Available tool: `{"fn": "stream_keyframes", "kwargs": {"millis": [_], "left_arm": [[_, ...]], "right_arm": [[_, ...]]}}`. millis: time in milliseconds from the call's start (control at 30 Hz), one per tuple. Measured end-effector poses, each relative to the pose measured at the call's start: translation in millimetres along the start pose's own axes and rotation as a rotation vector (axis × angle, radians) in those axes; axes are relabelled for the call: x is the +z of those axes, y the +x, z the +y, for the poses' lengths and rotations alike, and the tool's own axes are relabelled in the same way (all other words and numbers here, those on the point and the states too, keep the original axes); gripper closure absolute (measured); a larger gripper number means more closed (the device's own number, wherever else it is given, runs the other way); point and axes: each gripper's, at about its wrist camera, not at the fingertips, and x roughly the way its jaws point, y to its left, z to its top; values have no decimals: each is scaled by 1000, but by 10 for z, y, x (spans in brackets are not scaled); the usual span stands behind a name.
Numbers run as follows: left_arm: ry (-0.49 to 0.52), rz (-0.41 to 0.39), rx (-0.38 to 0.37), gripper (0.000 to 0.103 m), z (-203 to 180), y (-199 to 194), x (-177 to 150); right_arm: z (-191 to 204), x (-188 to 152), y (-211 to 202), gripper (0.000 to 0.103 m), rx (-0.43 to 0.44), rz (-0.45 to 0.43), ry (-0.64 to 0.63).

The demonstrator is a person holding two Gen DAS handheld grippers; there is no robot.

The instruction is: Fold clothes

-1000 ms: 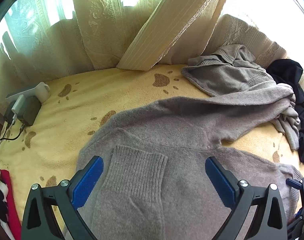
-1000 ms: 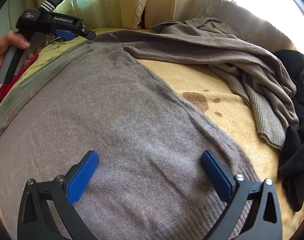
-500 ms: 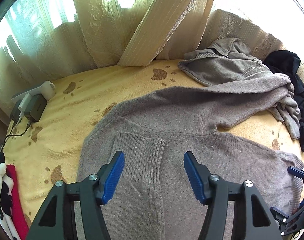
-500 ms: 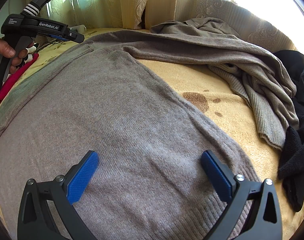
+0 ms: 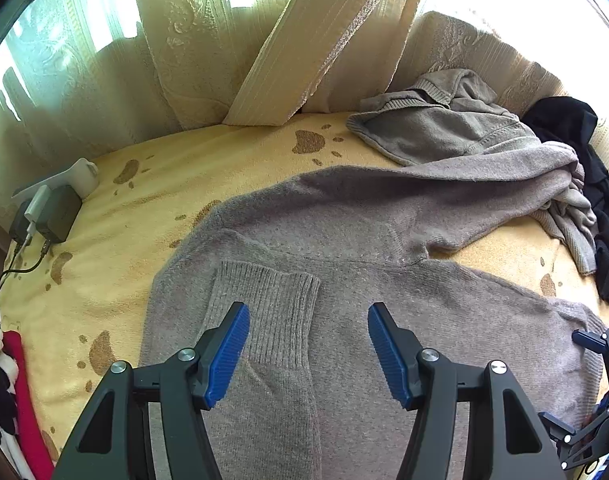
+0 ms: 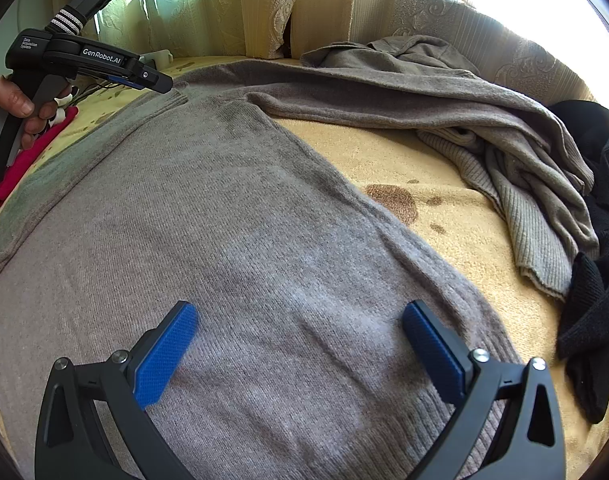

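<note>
Over sweater [image 5: 384, 320], left gripper [image 5: 308, 344] jaws narrowed (empty).

A yellow blanket with brown paw prints [image 5: 152, 208] covers the surface. On it lie a spread grey-brown sweater [image 5: 384, 320], a crumpled grey knit [image 5: 436, 136], black clothing [image 5: 600, 208], chargers [image 5: 52, 216] and a red cloth [image 5: 24, 396].

Left gripper [image 5: 308, 350]: jaws partly apart, nothing between the blue pads [image 5: 227, 356], held low and level. Gripped by a hand [image 6: 22, 104] around the handle, seen from the right wrist. Right gripper [image 6: 298, 354]: jaws spread wide, empty, tilted downward.
</note>
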Motion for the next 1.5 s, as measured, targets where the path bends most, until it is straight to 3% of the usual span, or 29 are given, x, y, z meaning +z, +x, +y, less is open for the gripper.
{"fn": "stream_keyframes", "kwargs": {"millis": [233, 367, 433, 700, 833, 933, 1200, 1300, 1333, 1367, 1400, 1500], "left_arm": [[-23, 27, 6, 39, 71, 151, -2], [-20, 45, -12, 39, 63, 290, 30], [-17, 54, -20, 39, 61, 369, 44], [0, 22, -57, 39, 65, 492, 226], [7, 27, -66, 39, 47, 530, 243], [10, 35, -71, 39, 38, 557, 246], [20, 54, -82, 39, 30, 635, 269], [24, 60, -86, 39, 32, 667, 283], [25, 62, -87, 39, 33, 677, 288], [27, 64, -89, 39, 34, 688, 293], [28, 65, -90, 39, 35, 698, 298], [21, 61, -101, 38, 50, 707, 316]], "right_arm": [[-2, 15, 5, 0, 1, 7, -1], [-64, 197, 14, 0, -16, 100, 12], [-187, 326, -113, 0, -57, 61, 37], [-1329, 917, -577, 0, -299, -118, 217], [-1921, 1140, -548, 4, -376, -138, 301], [-2162, 1263, -378, 9, -401, -86, 246], [-2212, 1437, 320, 17, -377, 117, -48], [-2238, 1505, 444, 33, -338, 149, -67], [-2248, 1524, 480, 53, -323, 163, -68], [-2258, 1534, 507, 85, -307, 183, -62], [-2260, 1537, 514, 96, -298, 194, -57], [-2223, 1537, 402, 95, -300, 178, -39]]}}
